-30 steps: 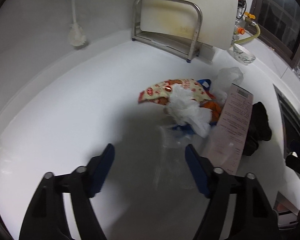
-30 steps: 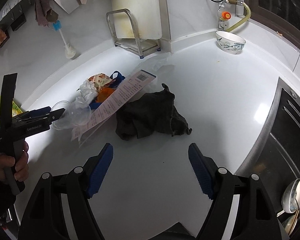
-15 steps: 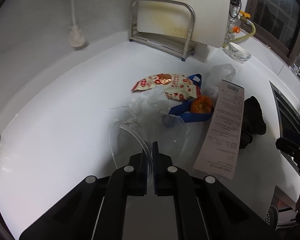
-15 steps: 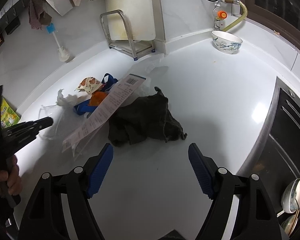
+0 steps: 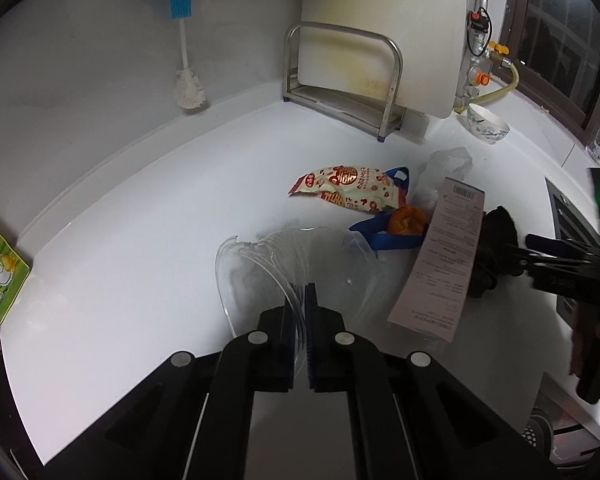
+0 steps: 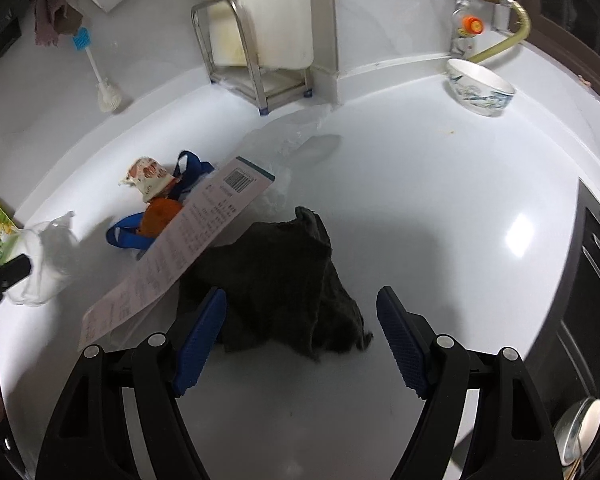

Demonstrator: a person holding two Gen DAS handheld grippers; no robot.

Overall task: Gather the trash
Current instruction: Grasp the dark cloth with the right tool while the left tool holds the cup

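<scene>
Since a second ago your left gripper (image 5: 300, 300) has gone from wide apart to clamped on the rim of the clear plastic lid (image 5: 268, 264), and you are now lifting that lid away from the pile, with thin clear film trailing from it in the right wrist view.

You are working over a glossy white counter (image 5: 140, 208) that is curving up into a white wall. At the far left a blue-handled brush (image 5: 186, 64) is leaning on the wall; further right a steel rack (image 5: 344, 80) is holding a stained cutting board (image 5: 380, 20), and a patterned bowl (image 6: 480, 86) is sitting at the far right under a yellow hose.

The trash is lying mid-counter: a red-printed snack wrapper (image 5: 348, 190), a blue strap (image 5: 384, 236) around an orange peel (image 5: 408, 218), a long receipt (image 5: 444, 256) and crumpled clear plastic (image 5: 448, 164).

Your right gripper (image 6: 300, 336) is hovering with its fingers spread wide, just above the near edge of a black cloth (image 6: 276, 276).

The receipt is covering part of the cloth and strap.
</scene>
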